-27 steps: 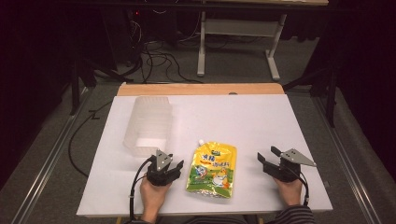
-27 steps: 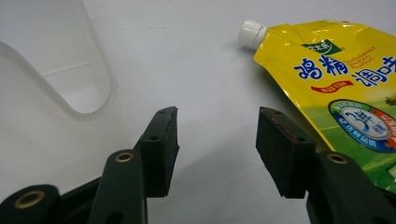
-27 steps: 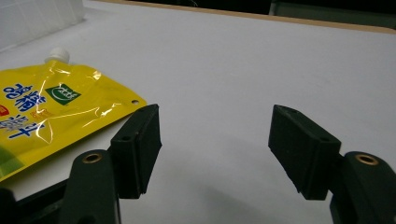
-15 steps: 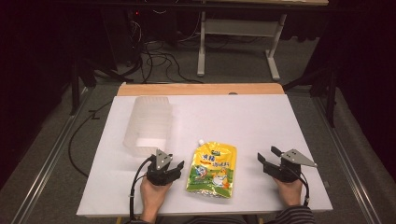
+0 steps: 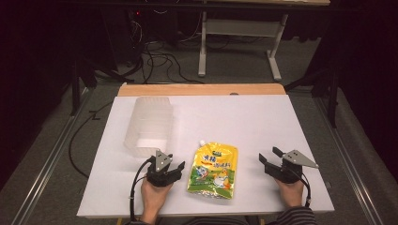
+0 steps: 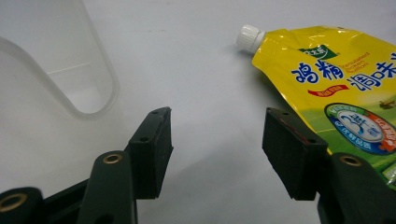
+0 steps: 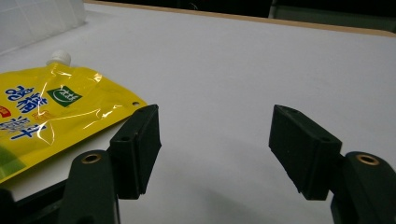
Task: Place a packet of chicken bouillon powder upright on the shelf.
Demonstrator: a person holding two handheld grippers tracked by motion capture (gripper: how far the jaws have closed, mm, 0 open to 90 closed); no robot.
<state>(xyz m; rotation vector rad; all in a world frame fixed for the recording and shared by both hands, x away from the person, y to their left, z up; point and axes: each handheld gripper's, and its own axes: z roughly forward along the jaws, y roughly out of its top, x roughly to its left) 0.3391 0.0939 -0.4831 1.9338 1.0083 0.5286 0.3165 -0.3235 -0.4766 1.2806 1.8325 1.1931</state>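
Note:
A yellow spouted pouch [image 5: 213, 169] with a white cap lies flat near the front middle of the white table [image 5: 234, 117]. My left gripper [image 5: 172, 165] rests just left of it, held in a hand, jaws apart with only bare table between them. In the left gripper view the pouch [image 6: 336, 88] lies to the right of the open gripper [image 6: 217, 135], and a clear plastic container [image 6: 51, 60] is at the upper left. My right gripper [image 5: 267, 156] sits right of the pouch, open and empty. In the right gripper view the pouch [image 7: 51, 112] lies to the left of that gripper [image 7: 215, 140].
The clear plastic container [image 5: 150, 124] lies on its side on the left part of the table, behind my left gripper. A wooden strip [image 5: 202, 89] edges the far side. Cables and a table frame [image 5: 239, 42] are on the floor beyond.

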